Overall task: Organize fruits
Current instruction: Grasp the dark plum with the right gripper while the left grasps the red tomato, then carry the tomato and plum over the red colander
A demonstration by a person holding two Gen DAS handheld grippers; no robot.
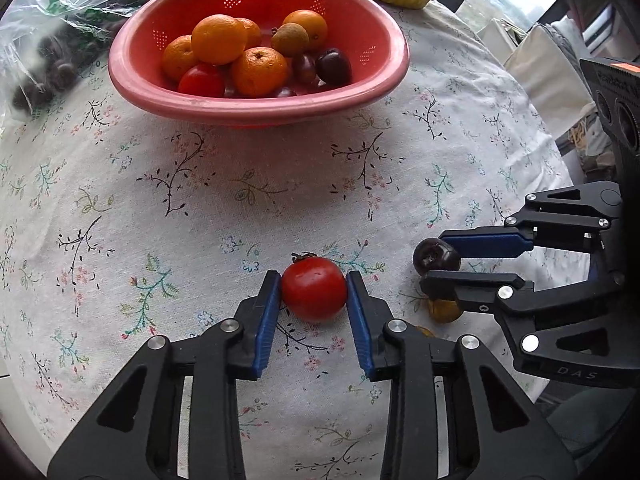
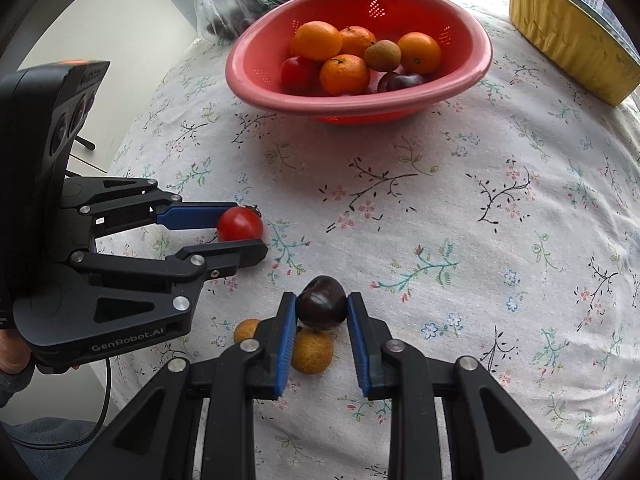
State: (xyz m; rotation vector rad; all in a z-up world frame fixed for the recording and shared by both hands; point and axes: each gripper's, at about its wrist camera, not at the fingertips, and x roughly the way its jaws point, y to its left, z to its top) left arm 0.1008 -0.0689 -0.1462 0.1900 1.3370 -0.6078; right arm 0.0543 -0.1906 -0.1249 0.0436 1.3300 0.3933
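Near the pink colander [image 1: 256,110] full of fruit, the left gripper [image 1: 314,292] is clamped on a red tomato [image 1: 314,294] sitting on the floral desk [image 1: 200,208]. Just beside it, the right gripper [image 2: 321,308] pinches a dark plum [image 2: 322,307] above two small yellow fruits [image 2: 312,354].

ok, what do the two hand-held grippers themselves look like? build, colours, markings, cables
Both match: the left hand-held gripper and right hand-held gripper have black linkage arms with triangular cut-outs, silver round pivot pins and ribbed blue finger pads. The left body is marked "GenRobot.AI" in white, has an orange light on top, and a black cable below.
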